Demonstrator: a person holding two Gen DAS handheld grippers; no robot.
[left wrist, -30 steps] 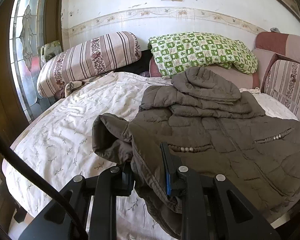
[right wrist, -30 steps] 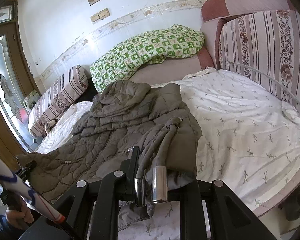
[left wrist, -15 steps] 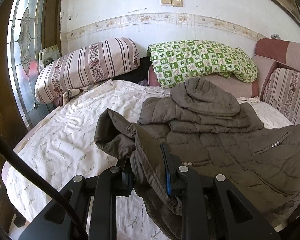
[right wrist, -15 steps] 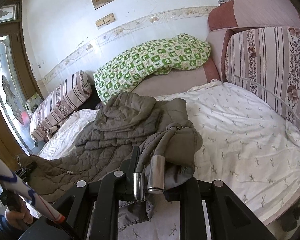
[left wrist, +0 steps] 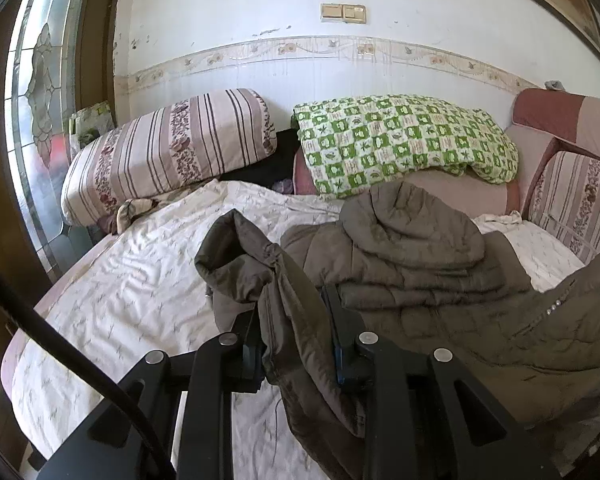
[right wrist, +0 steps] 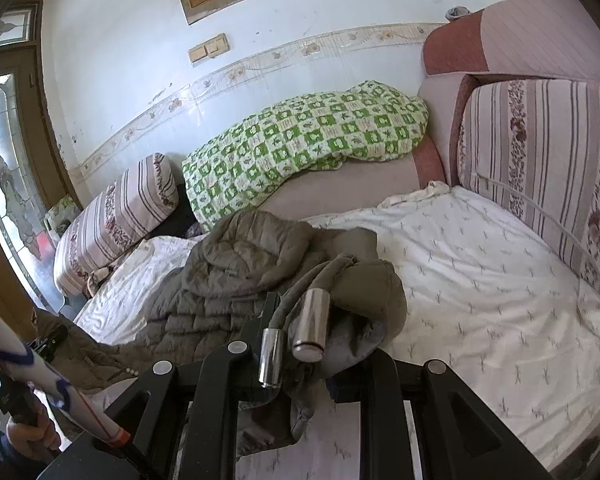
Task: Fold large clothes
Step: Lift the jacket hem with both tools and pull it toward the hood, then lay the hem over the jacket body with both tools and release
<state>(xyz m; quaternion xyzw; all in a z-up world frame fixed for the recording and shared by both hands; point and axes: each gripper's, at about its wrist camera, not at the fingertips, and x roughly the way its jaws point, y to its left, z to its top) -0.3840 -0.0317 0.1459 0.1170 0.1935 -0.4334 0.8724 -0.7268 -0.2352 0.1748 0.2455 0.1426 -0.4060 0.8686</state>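
Spreading over the white sheet (left wrist: 132,280) below the green quilt (left wrist: 400,140), the padded coat (left wrist: 420,272) is gripped at its hem by both left gripper (left wrist: 296,340) and right gripper (right wrist: 304,344); both corners should be carried level toward the quilt.

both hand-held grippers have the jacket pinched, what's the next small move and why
Probably carry both held corners forward toward the hood and lower them there. The left hand-held gripper and the right hand-held gripper each clamp the jacket near its bottom edge, raised off the sheet, while the upper half lies flat.
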